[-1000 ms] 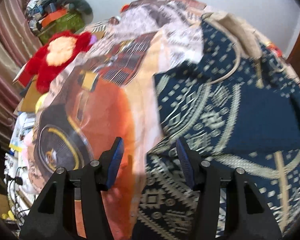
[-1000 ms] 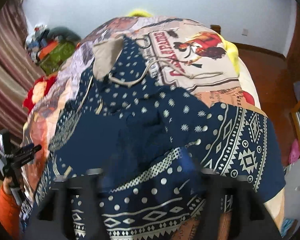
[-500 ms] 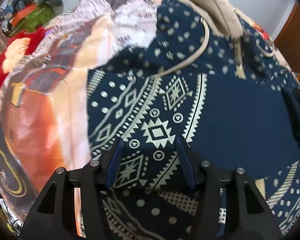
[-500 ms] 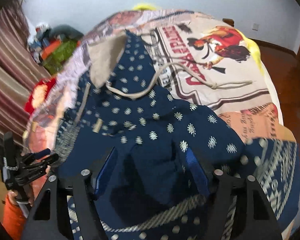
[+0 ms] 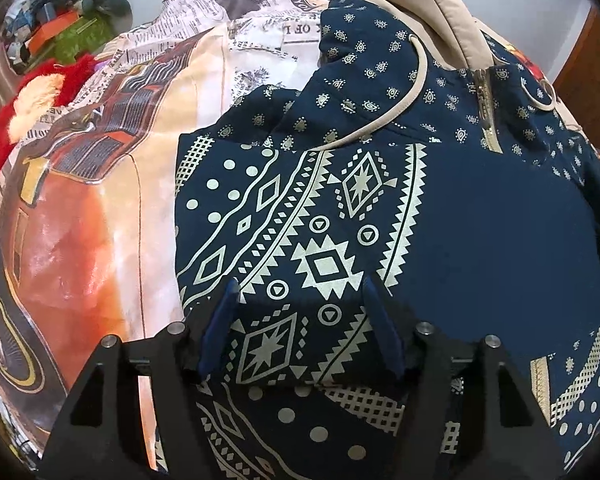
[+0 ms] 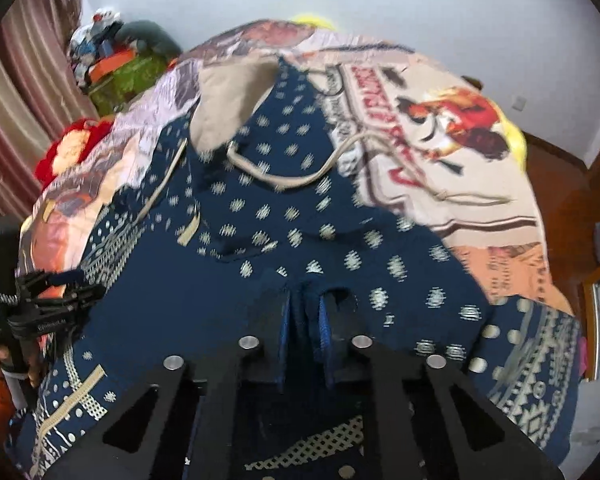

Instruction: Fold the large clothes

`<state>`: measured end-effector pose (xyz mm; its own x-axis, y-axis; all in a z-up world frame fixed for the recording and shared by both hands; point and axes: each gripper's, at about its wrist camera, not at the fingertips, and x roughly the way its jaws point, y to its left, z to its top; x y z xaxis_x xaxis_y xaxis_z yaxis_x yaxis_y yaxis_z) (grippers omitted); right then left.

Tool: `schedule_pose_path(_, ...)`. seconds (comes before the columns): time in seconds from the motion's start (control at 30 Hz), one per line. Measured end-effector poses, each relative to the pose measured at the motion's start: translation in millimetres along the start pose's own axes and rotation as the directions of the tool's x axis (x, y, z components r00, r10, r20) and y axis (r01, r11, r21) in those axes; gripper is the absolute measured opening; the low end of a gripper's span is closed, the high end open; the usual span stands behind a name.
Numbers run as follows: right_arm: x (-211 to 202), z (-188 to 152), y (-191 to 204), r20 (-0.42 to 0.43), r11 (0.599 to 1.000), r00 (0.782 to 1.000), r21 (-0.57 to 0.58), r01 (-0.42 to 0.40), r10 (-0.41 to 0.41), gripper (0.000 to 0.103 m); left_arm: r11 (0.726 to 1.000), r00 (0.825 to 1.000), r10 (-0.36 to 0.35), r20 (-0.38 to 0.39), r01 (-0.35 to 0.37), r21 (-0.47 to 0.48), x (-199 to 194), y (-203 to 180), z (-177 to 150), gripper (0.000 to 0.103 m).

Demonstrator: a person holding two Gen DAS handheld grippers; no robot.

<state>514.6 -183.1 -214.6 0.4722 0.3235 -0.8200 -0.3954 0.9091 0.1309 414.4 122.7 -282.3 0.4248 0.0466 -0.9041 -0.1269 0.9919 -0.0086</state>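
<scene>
We find the hooded pullover (image 5: 480,216) lying spread on the printed bedspread (image 5: 100,220), hood (image 5: 432,12) at the far end. Its drawstring (image 6: 340,156) trails off the garment onto the bedspread at the right. A plush toy (image 5: 32,100) sits beyond the bed's left edge, with a pile of boxes (image 5: 60,32) behind it against the wall. The curtain (image 6: 16,120) hangs at the far left.
</scene>
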Motion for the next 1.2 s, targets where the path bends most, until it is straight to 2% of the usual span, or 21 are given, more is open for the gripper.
schedule_pose_path(0.1,-15,0,-13,0.032,0.999,0.999,0.032,0.034,-0.035,0.009,1.0,1.0,0.016,0.006,-0.016,0.015,-3,-5,-3,0.064)
schedule_pose_path(0.27,-30,-6,-38,0.026,0.994,0.997,0.083,0.073,-0.075,0.009,0.999,1.0,0.028,0.008,-0.028,0.018,-5,-9,-5,0.064)
schedule_pose_path(0.4,-28,-12,-45,0.002,0.991,0.998,0.114,0.067,-0.068,0.01,0.999,0.999,0.045,0.004,-0.046,0.023,-7,-9,-5,0.064)
schedule_pose_path(0.6,-45,-9,-51,0.01,0.982,1.0,0.187,0.001,-0.003,0.01,0.994,0.996,0.084,0.007,-0.085,0.066,-15,-13,-12,0.064)
schedule_pose_path(0.73,-59,-10,-47,-0.005,0.987,1.0,0.162,0.0,0.0,0.015,0.995,0.997,0.076,0.01,-0.076,0.067,-26,-13,-16,0.064)
schedule_pose_path(0.93,-72,-30,-51,-0.029,0.992,0.999,0.124,0.038,-0.035,0.016,0.991,0.998,0.04,0.052,-0.047,0.126,-49,-23,-31,0.064)
schedule_pose_path(1.07,-70,-45,-56,-0.063,0.991,0.998,0.127,0.034,-0.027,0.017,0.988,0.998,0.035,0.043,-0.041,0.149,-50,-28,-39,0.064)
schedule_pose_path(1.1,-69,-49,-56,-0.073,0.991,0.997,0.125,0.037,-0.028,0.021,0.987,0.998,0.04,0.046,-0.046,0.152,-49,-29,-40,0.064)
schedule_pose_path(1.17,-66,-56,-55,-0.077,0.991,0.997,0.126,0.041,-0.031,0.041,0.983,0.997,0.06,0.053,-0.069,0.168,-49,-34,-40,0.064)
schedule_pose_path(1.2,-66,-59,-54,-0.062,0.991,0.998,0.128,0.039,-0.031,0.058,0.98,0.996,0.069,0.059,-0.078,0.181,-49,-38,-39,0.064)
